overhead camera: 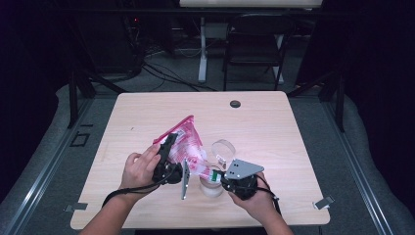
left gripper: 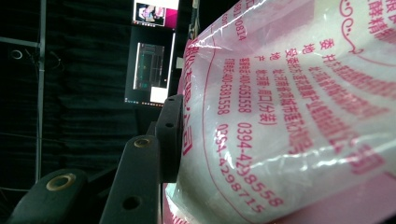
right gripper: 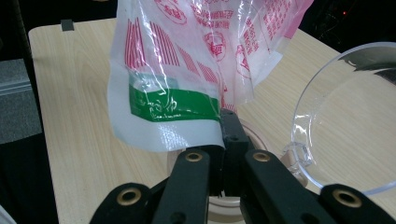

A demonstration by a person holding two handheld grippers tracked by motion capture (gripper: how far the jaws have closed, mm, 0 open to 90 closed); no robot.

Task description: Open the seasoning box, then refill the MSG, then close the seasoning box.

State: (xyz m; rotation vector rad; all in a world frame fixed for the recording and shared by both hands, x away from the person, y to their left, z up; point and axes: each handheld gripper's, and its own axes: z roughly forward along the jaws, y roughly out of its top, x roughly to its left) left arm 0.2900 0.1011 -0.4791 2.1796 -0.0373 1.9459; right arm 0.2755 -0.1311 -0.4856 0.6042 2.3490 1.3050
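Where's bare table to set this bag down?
The far half of the table, up to the small black cap, is bare, as are the left and right edges. It is crowded near the front middle: bag, clear lid, clear container.

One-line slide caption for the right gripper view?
Right gripper pinches the lower edge of a pink-printed plastic bag above a clear container on the wooden table.

Pink-printed plastic bag (overhead camera: 188,142), tilted above the table, apparently part-filled.
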